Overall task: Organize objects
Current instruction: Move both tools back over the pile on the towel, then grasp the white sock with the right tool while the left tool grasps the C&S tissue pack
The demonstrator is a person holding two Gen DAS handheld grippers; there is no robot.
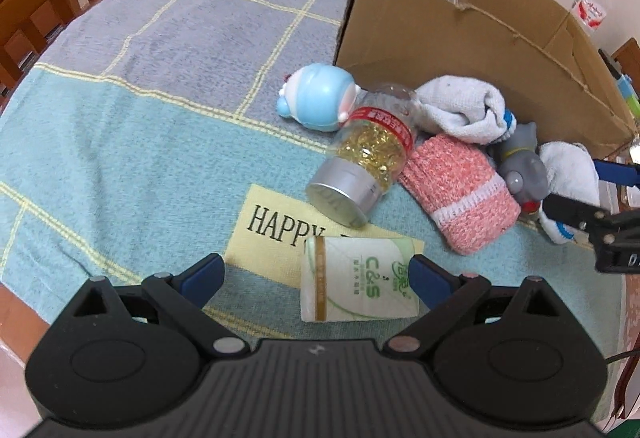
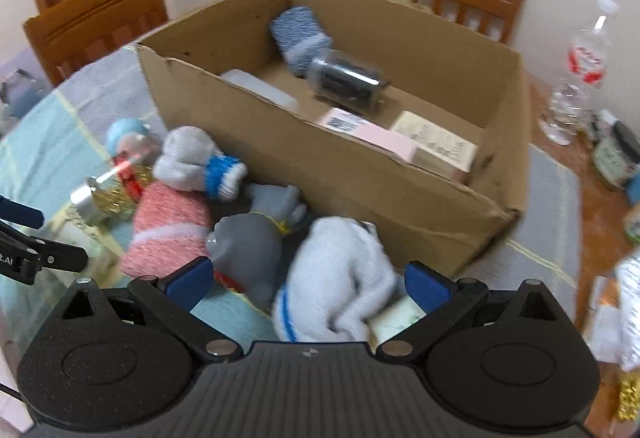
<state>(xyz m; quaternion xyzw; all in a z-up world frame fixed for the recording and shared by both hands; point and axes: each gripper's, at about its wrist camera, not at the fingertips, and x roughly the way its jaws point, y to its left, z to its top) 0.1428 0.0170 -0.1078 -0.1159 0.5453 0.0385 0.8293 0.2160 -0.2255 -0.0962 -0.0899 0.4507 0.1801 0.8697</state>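
In the left wrist view my left gripper (image 1: 316, 274) stands open over a white tissue pack (image 1: 358, 284) lying on the cloth. Beyond it lie a jar of gold capsules (image 1: 360, 165), a blue toy figure (image 1: 320, 95), a pink sock roll (image 1: 460, 193), a white sock (image 1: 460, 105) and a grey toy (image 1: 522, 161). My right gripper (image 2: 306, 284) is open above a white sock with blue stripes (image 2: 340, 278) and the grey toy (image 2: 248, 242), in front of the cardboard box (image 2: 360, 181). The box holds a blue sock roll (image 2: 300, 33), a dark jar (image 2: 344, 77) and flat packets.
A checked blue-grey cloth (image 1: 140, 97) covers the wooden table. Wooden chairs (image 2: 96, 17) stand at the far side. A clear plastic bottle (image 2: 580, 69) and small containers sit right of the box. The right gripper (image 1: 592, 213) shows at the left view's right edge.
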